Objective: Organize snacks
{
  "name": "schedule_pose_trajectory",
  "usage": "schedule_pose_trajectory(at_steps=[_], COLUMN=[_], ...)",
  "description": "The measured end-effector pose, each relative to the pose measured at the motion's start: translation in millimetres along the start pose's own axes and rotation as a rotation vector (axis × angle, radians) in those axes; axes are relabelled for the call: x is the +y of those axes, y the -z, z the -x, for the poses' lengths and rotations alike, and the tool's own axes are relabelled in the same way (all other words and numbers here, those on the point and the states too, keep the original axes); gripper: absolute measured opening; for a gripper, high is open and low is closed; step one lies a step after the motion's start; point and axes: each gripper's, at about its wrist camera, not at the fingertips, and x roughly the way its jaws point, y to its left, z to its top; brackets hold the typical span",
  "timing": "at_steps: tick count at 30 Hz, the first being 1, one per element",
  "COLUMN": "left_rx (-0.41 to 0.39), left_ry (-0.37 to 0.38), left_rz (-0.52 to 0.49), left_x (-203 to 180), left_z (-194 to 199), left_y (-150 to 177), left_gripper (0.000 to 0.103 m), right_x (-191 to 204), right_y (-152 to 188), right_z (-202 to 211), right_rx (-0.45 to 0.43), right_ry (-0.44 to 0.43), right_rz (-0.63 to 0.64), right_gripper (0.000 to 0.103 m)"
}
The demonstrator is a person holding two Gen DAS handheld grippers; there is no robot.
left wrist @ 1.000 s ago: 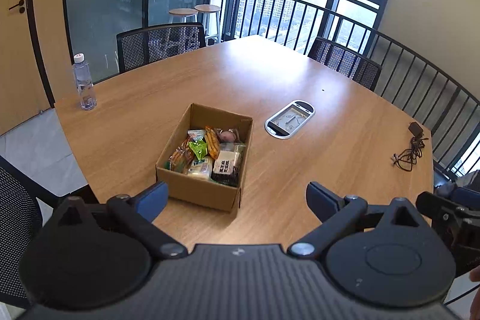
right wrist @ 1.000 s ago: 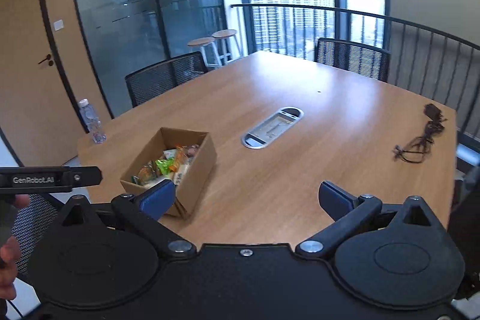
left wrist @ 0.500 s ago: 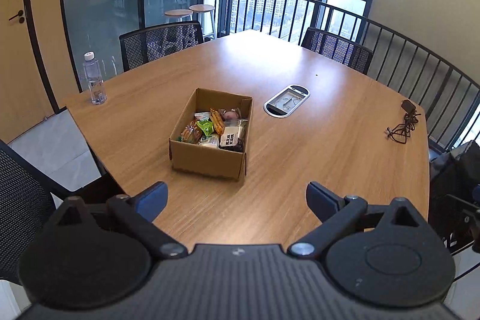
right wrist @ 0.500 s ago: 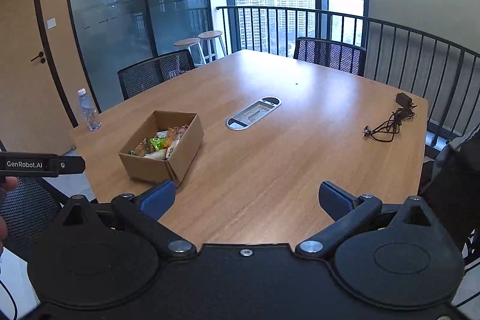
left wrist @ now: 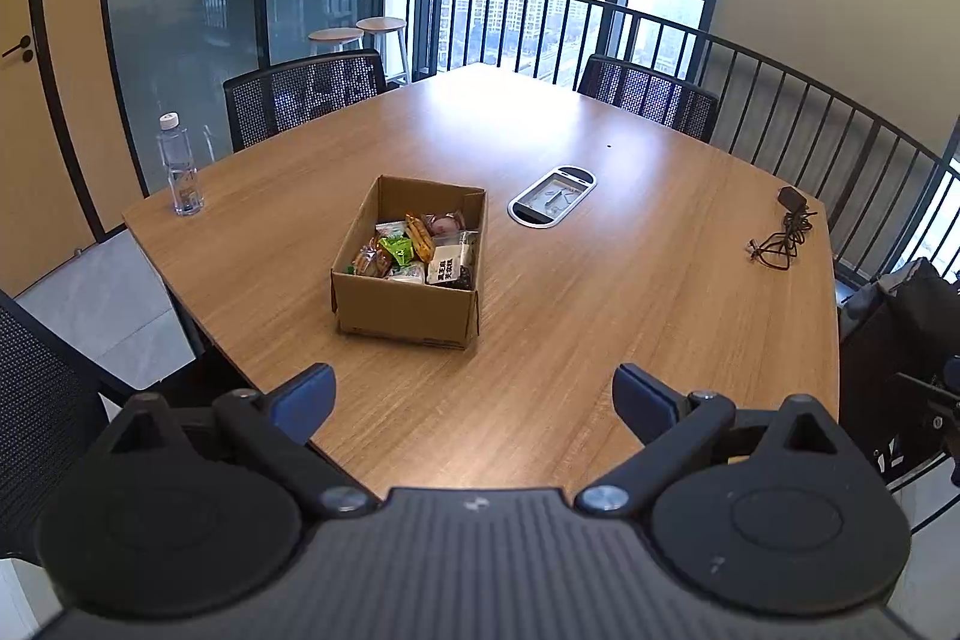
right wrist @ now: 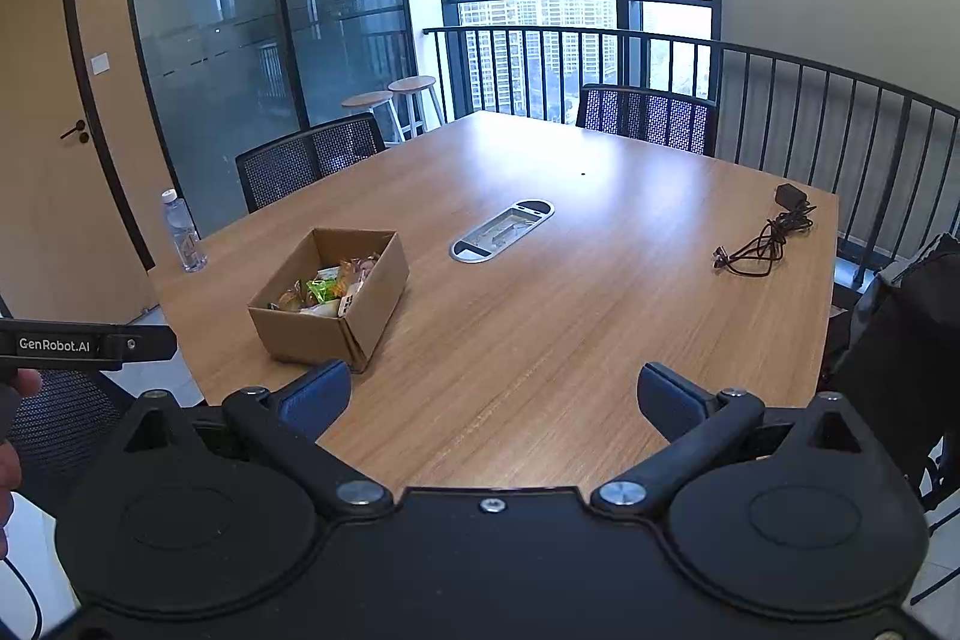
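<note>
Across the table [left wrist: 600,292] every visible snack [left wrist: 420,253] lies in the box [left wrist: 408,310], none loose, while your left gripper [left wrist: 474,391] and right gripper [right wrist: 495,394] hang spread and empty.

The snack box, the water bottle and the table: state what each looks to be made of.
Snack box: brown corrugated cardboard, matte, with a folded seam at its corner.
Water bottle: clear plastic, probably, since you can see through it; white screw cap.
Table: wood or wood-look laminate, with fine straight grain and a soft sheen from the window light; which of the two cannot be told.
</note>
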Motion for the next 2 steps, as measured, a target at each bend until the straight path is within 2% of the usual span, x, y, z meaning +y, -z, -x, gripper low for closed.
schedule_pose_trajectory(at_steps=[2], left_rx=[-0.002], left_ry=[0.007], left_rz=[-0.004], left_x=[0.8], left_z=[1.2], left_y=[0.7], left_gripper=[0.098], right_x=[0.3], right_y=[1.6], right_z=[1.6], right_rx=[-0.002], right_ry=[0.006], right_rz=[-0.006], right_gripper=[0.103])
